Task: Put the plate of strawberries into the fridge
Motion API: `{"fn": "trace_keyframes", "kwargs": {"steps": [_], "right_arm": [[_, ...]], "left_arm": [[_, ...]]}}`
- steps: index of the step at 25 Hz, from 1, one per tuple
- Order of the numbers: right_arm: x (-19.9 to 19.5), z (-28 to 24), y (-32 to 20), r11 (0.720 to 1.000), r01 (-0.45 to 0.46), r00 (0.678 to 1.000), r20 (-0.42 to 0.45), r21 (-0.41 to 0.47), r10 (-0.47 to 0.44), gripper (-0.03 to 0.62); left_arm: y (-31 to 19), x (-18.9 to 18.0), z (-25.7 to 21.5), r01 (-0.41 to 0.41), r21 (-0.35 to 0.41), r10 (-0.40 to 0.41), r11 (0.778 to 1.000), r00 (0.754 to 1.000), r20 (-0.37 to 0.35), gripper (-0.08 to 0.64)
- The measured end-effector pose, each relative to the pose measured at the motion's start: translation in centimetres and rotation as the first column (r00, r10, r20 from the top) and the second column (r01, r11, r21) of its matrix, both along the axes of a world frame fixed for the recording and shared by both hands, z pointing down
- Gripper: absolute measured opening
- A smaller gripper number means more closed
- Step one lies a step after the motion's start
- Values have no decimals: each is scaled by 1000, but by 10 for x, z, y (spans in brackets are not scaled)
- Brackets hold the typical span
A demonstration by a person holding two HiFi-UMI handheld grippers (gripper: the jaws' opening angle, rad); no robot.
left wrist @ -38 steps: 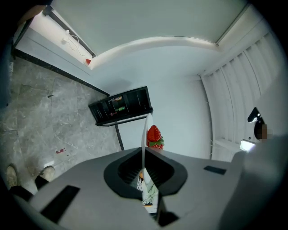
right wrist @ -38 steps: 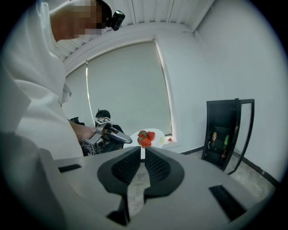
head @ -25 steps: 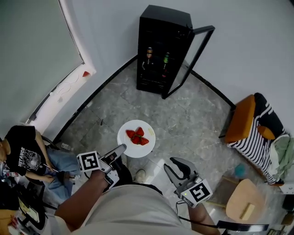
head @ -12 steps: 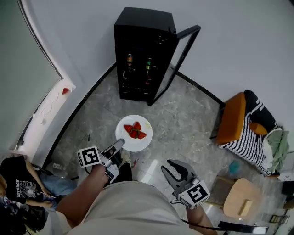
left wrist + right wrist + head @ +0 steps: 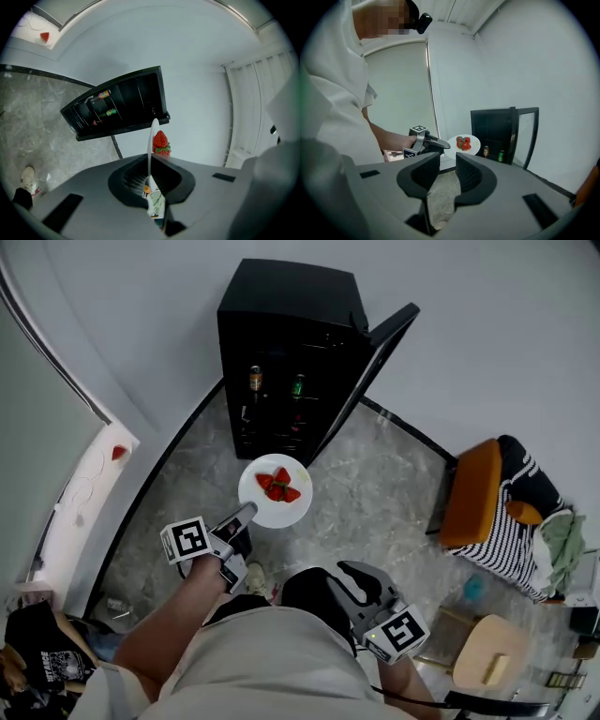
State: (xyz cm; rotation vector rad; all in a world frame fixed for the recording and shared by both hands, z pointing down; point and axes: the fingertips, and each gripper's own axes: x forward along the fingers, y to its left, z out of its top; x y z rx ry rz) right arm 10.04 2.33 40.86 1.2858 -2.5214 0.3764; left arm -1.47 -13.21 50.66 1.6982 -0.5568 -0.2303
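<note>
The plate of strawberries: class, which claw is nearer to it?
Left. The left claw grips the plate by its rim; the right claw is open, well back from it.

A round white plate point(image 5: 294, 508) bearing a few red strawberries point(image 5: 277, 486) is held level at frame centre, its lower-left rim pinched in the left tool point(image 5: 247, 513). Just above it stands the black fridge point(image 5: 286, 298), its door point(image 5: 367, 381) swung open to the right.

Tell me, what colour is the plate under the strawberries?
White; the plate shows best in the head view.
</note>
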Motion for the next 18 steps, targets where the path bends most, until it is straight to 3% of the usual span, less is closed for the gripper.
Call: {"fn": "trace_keyframes", "kwargs": {"steps": [8,18], "right_arm": [[44,21,-93,996,80,997,1,-50,-80,115],[125,21,-224,972,226,973,-30,-71,-228,115]], "left_arm": [[-116,37,33,123,-42,-123,992,992,6,20],[-260,88,79,301,-69,-298,951,954,43,20]]}}
